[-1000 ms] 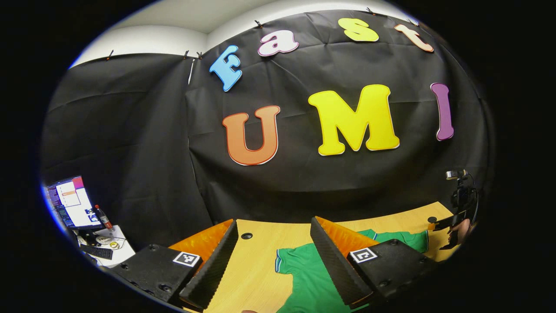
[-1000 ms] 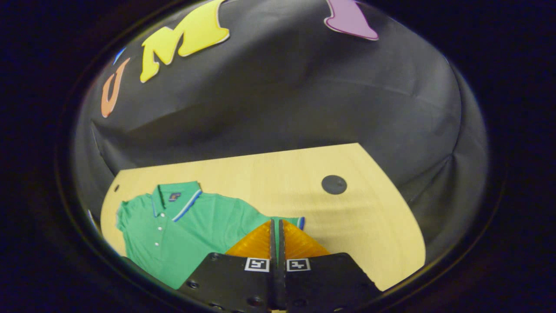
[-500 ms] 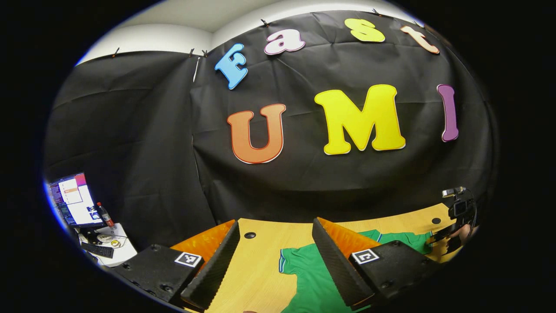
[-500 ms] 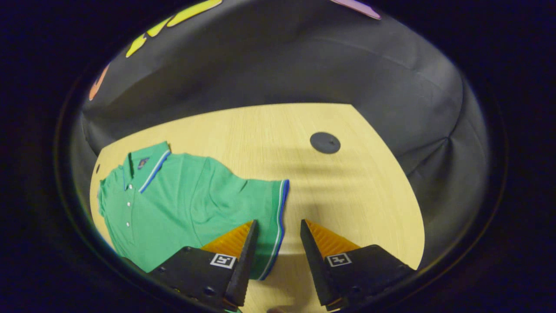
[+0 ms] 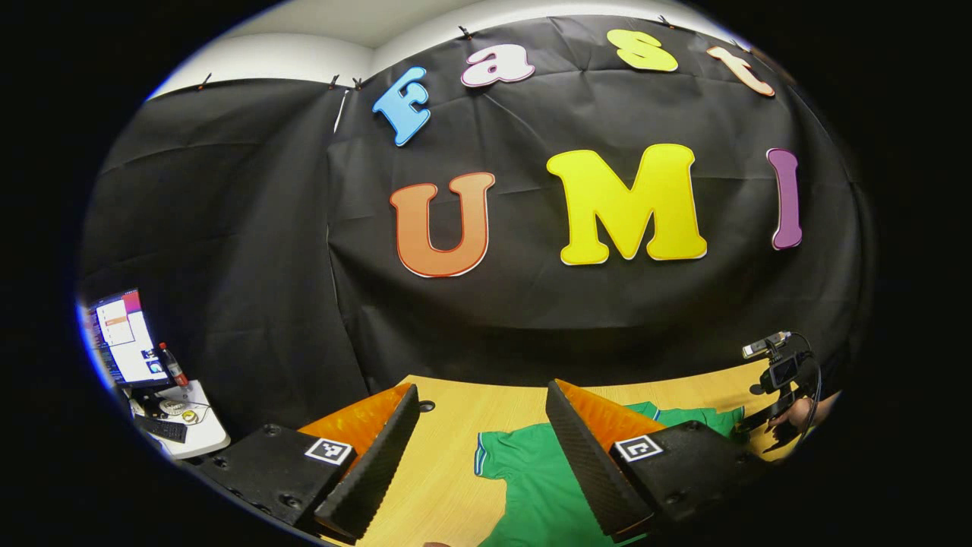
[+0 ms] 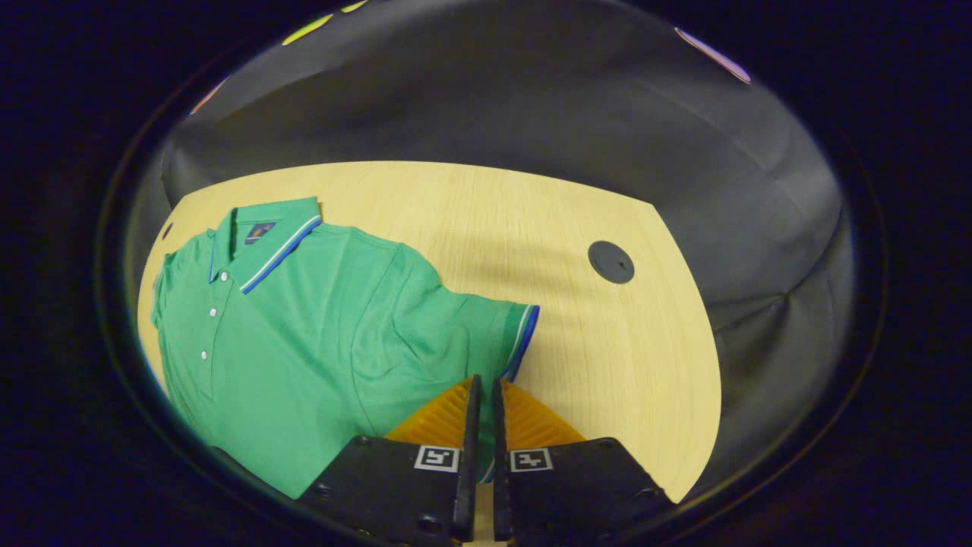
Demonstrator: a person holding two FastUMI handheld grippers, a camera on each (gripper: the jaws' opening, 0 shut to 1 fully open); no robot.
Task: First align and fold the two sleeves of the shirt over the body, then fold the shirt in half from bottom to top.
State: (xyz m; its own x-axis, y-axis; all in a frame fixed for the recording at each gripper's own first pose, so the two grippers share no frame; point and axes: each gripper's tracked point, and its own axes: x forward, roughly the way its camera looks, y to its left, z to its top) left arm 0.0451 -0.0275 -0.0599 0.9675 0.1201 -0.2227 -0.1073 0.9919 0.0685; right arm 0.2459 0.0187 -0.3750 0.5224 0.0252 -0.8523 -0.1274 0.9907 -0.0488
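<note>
Right gripper (image 6: 481, 395) first: its fingers (image 6: 469, 425) are pressed nearly together, just a thin slit between them, and the striped hem of the near sleeve (image 6: 501, 334) runs right down into that slit, so it looks clamped on the sleeve's edge, low over the desk (image 6: 607, 357). The camera looks steeply down here, tilted toward the cloth. Out from the fingers, the green polo shirt (image 6: 304, 334) lies flat and face up, buttons and striped collar (image 6: 266, 235) toward the far left, the sleeve spread out to the side and not yet folded over the body. A dark round cap (image 6: 611, 262) sits in the desk beyond the sleeve, well apart from it.

Over to the left gripper (image 5: 478, 456): fingers (image 5: 372, 471) spread wide, gripping nothing, held level above the desk's near edge and facing the booth wall. Between those fingers, the shirt's other sleeve (image 5: 497, 460) lies flat on the wood, below and ahead of the tips, not touched. Far off to the right of that view, a hand (image 5: 797, 414) holds the other gripper down by the shirt's far side. Off to the left, a small side table (image 5: 190, 433) carries a lit monitor (image 5: 121, 346), a bottle (image 5: 171, 365) and a keyboard (image 5: 163, 429)
</note>
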